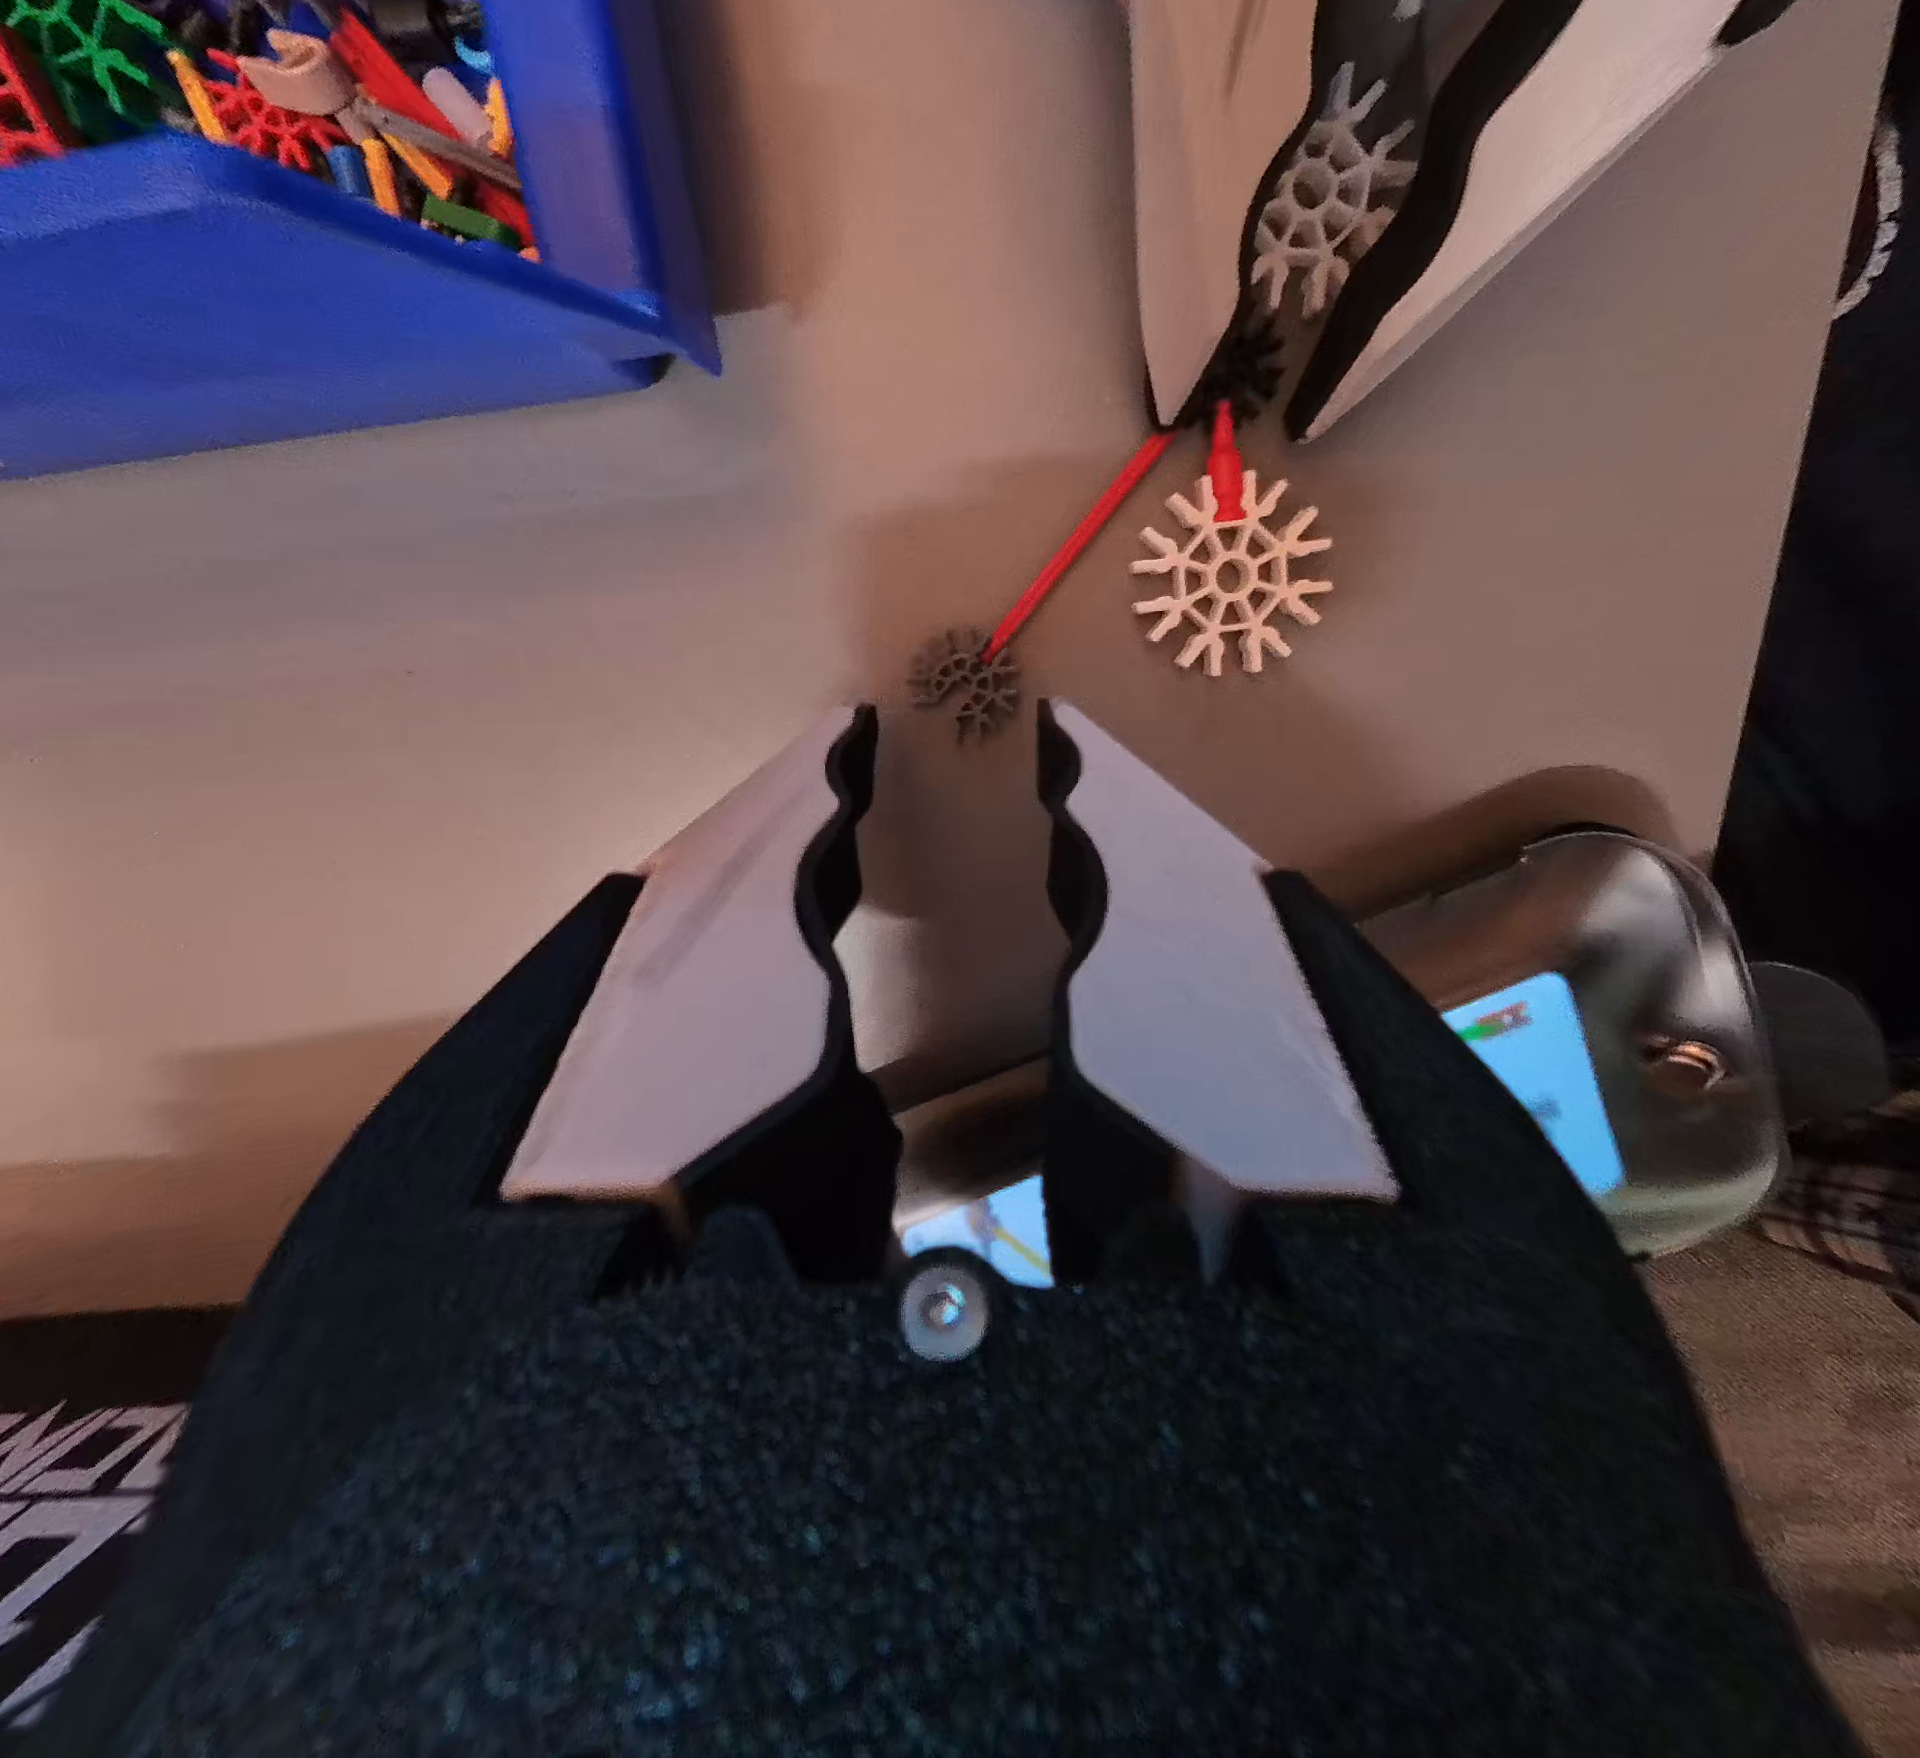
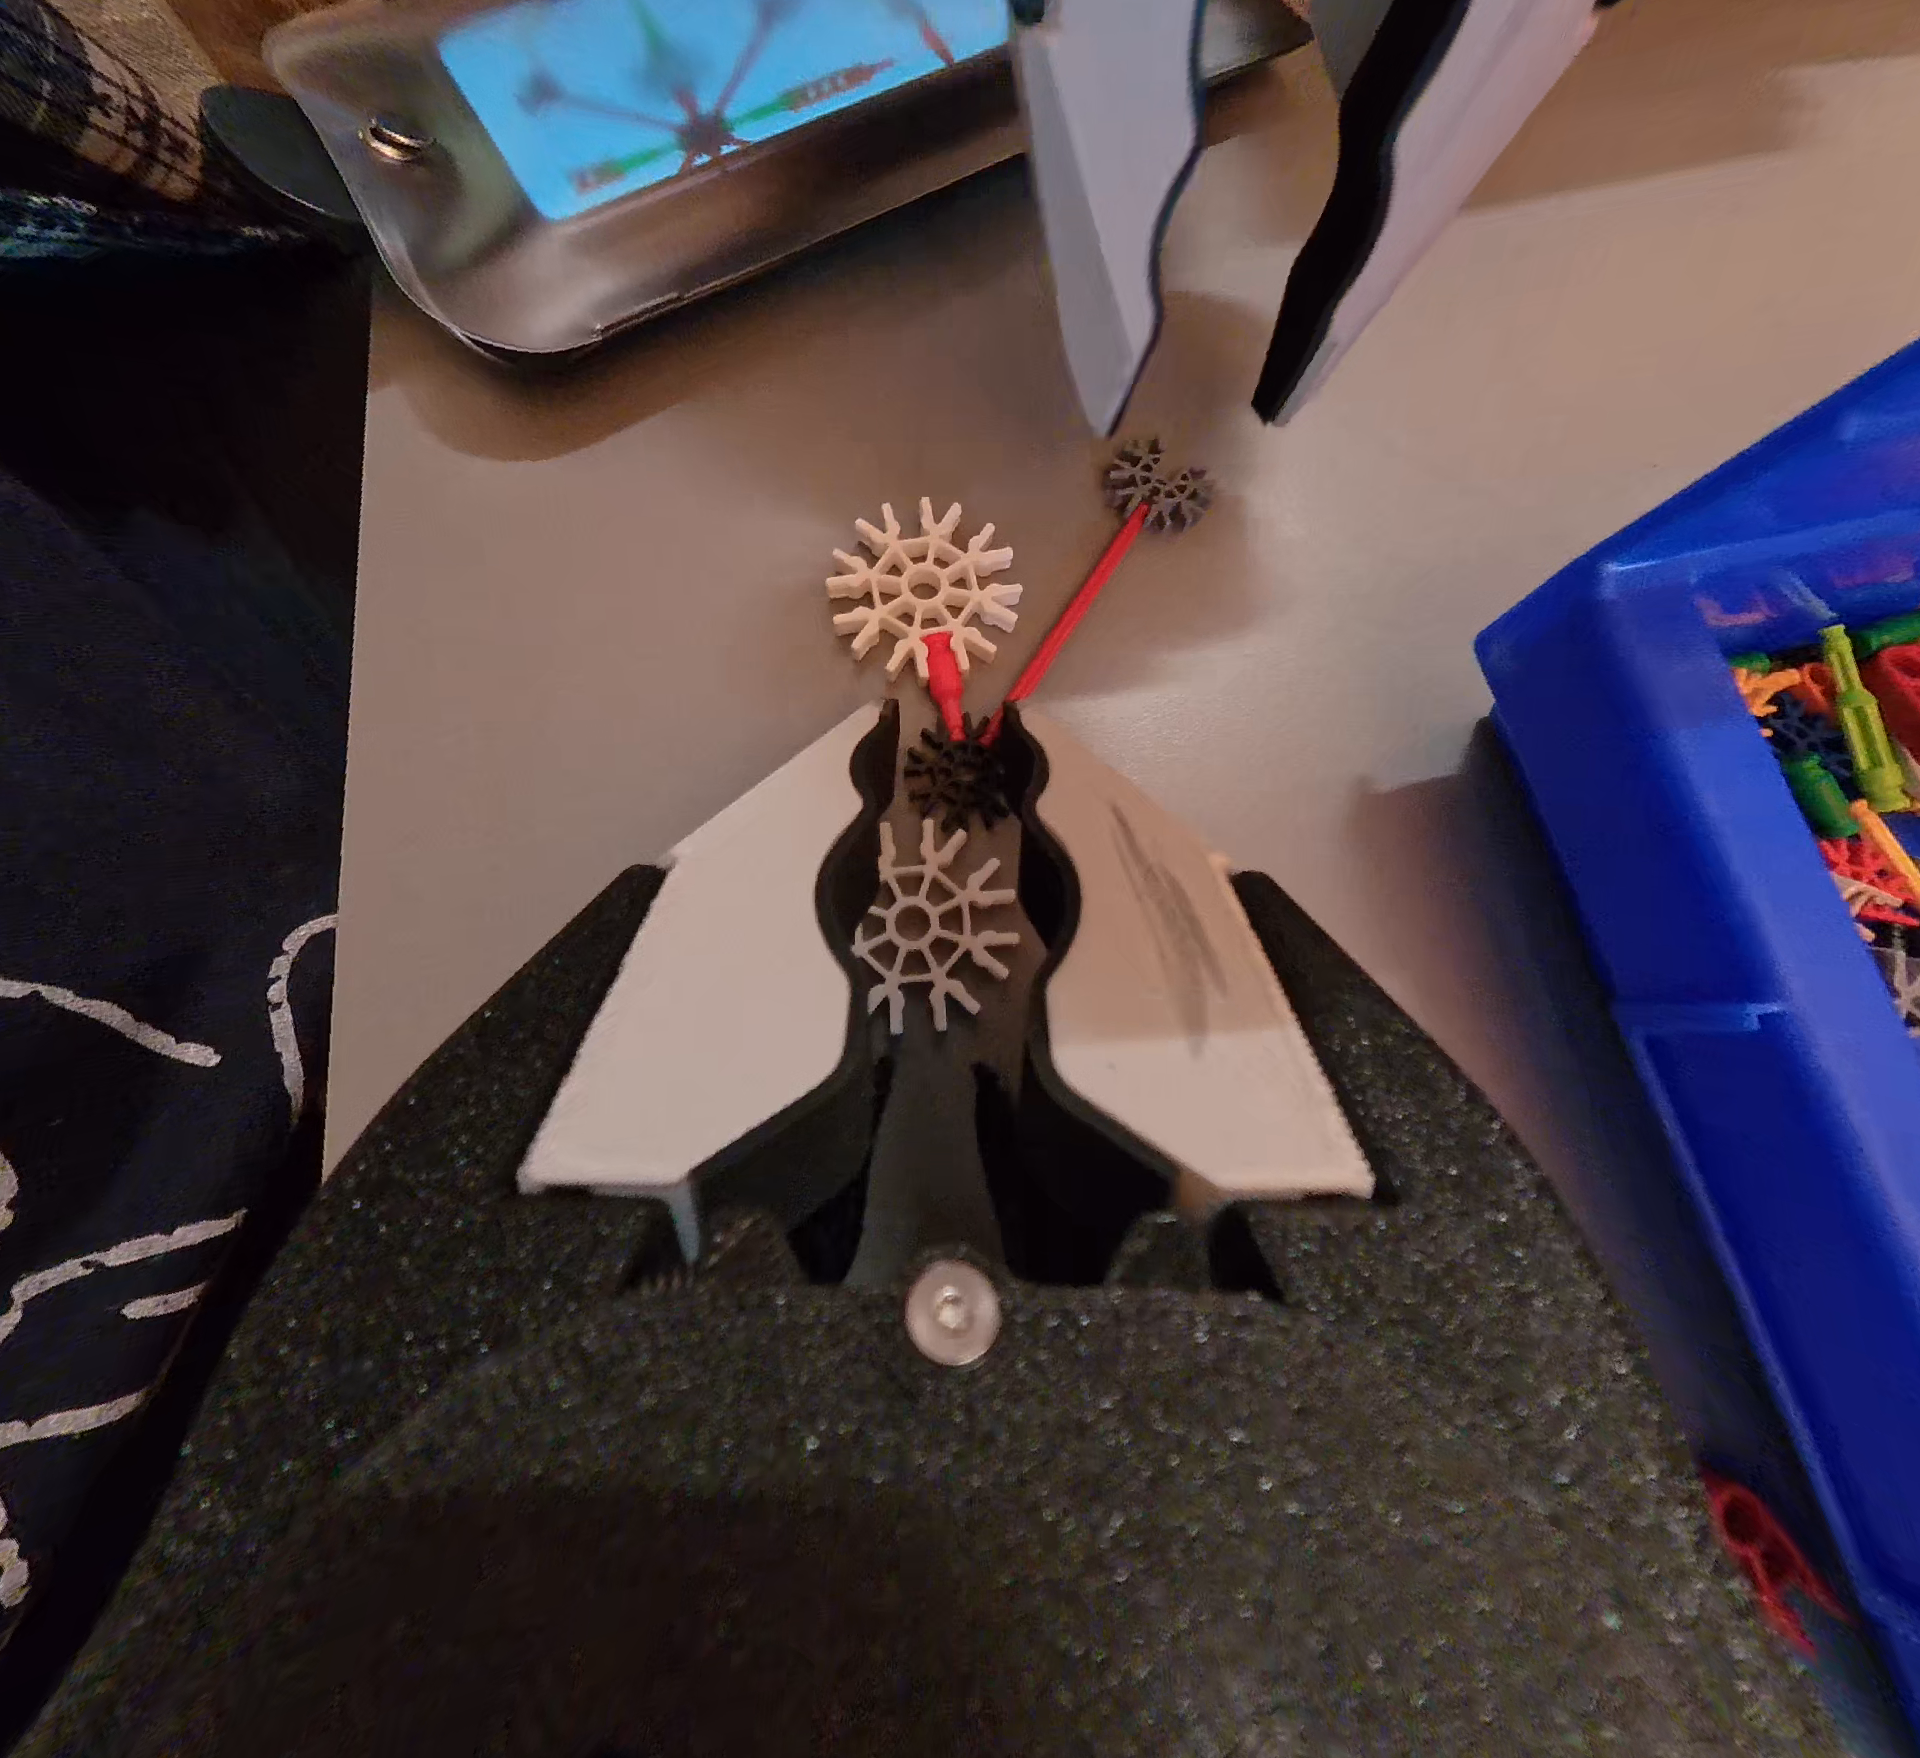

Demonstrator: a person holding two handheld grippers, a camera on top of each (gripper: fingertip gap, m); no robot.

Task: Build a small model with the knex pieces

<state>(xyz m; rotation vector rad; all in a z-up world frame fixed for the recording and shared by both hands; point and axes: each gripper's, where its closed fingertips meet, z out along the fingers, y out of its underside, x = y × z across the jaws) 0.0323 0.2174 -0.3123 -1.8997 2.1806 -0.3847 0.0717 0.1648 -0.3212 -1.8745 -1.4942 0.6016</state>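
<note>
A small rod-and-connector assembly lies on the beige table. My right gripper [image 2: 956, 716] is shut on its black hub connector [image 2: 956, 778] at the fingertips. A pale snowflake connector [image 2: 930, 929] sits in the hollow between the fingers behind the hub. A short red rod [image 2: 943, 680] joins the hub to a white snowflake connector [image 2: 923, 591]. A long thin red rod [image 2: 1070, 622] runs to a small grey connector [image 2: 1156, 487]. My left gripper [image 1: 954, 721] is open, its tips just short of that grey connector [image 1: 964, 682], not touching it. The right gripper [image 1: 1231, 420] shows opposite.
A blue bin [image 1: 312, 306] full of coloured rods and connectors stands at the left in the left wrist view and at the right in the right wrist view [image 2: 1662, 877]. A phone with a lit screen [image 2: 727, 77] lies in a clear holder at the table edge. Dark clothing is beside the table. The grippers' ends are close to 7 cm from one another.
</note>
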